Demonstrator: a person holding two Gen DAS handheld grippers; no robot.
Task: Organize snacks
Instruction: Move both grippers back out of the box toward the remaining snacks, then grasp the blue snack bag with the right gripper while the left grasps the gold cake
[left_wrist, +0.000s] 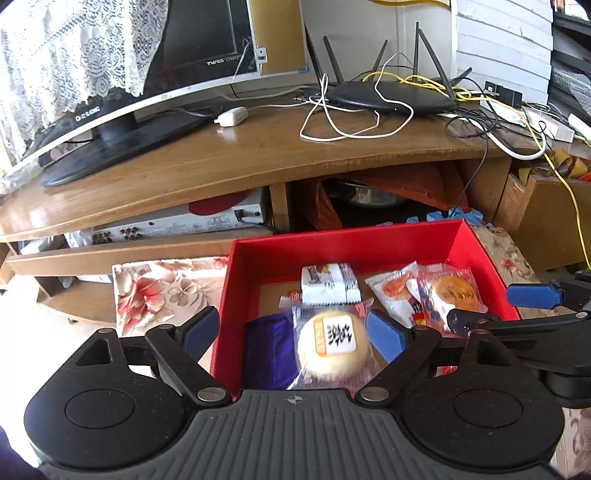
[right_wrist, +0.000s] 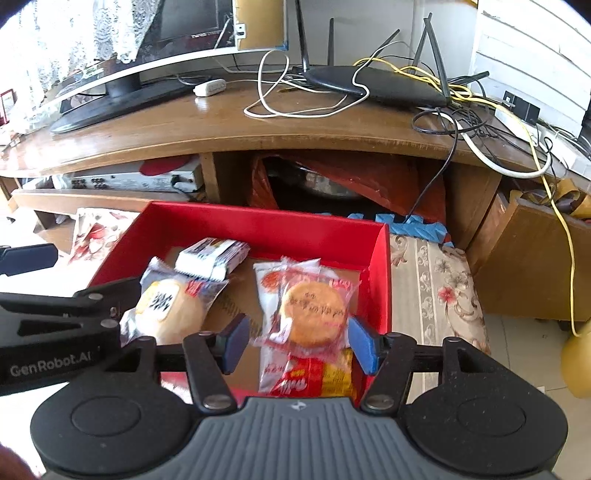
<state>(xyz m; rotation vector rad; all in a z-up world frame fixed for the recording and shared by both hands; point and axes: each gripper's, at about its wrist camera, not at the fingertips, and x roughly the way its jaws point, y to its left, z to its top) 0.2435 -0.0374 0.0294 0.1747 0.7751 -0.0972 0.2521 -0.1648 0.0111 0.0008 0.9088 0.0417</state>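
Note:
A red box (left_wrist: 343, 240) holds several wrapped snacks. My left gripper (left_wrist: 291, 332) stands wide open over its near left corner. A pale round bun (left_wrist: 332, 347) in clear wrap and a purple cloth (left_wrist: 267, 350) lie between its blue pads, unpressed; the left pad is outside the box wall. My right gripper (right_wrist: 300, 344) is open around an orange round cake (right_wrist: 314, 314) in a red-edged wrapper. The cake rests on a red and yellow packet (right_wrist: 317, 376), with a gap at the left pad. A white packet (right_wrist: 212, 258) lies further back.
The box sits on a floral cloth (right_wrist: 436, 295) in front of a wooden TV stand (left_wrist: 258, 147). On the stand are a monitor (left_wrist: 122, 92), a black router (left_wrist: 388, 96) and tangled cables. A silver device (left_wrist: 177, 225) and an orange bag (right_wrist: 369, 181) fill the shelf below.

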